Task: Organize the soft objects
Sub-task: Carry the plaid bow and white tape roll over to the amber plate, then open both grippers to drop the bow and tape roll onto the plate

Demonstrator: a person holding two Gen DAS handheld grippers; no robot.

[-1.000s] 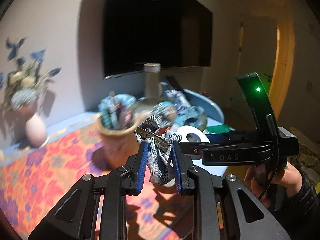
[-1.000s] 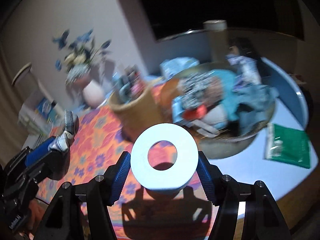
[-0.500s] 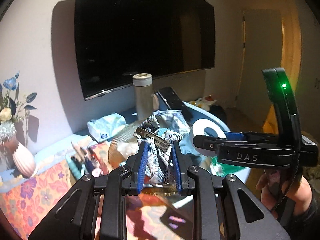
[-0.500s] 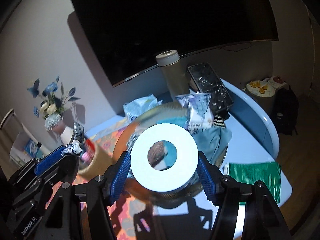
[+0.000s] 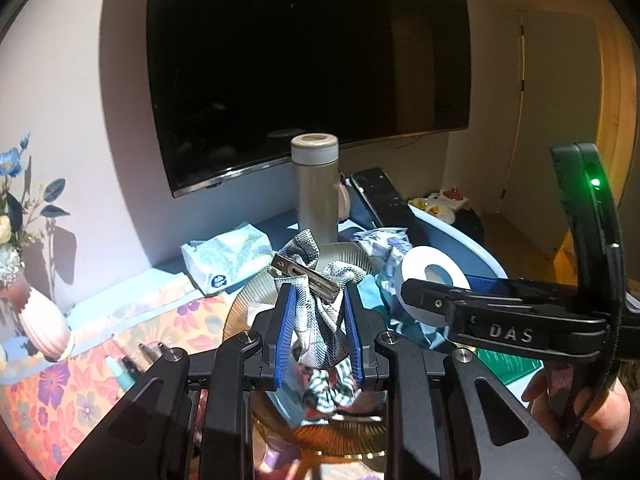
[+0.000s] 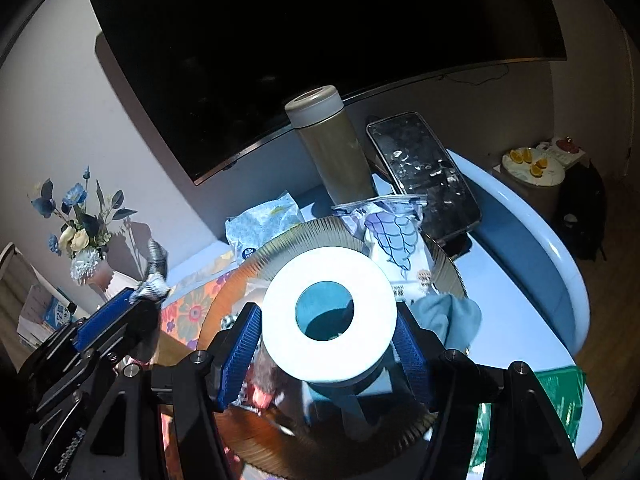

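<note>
Both tools have swung from the flowered cloth side to hover over the ribbed tray [image 6: 256, 264]. The left tool [image 5: 318, 334] is clenched on a patterned scrunchie [image 5: 320, 320] with a metal clip; the right tool [image 6: 326, 354] grips a white tape roll [image 6: 326, 314]. The scrunchie looks light and squashy, best pinched mid-bunch.
</note>
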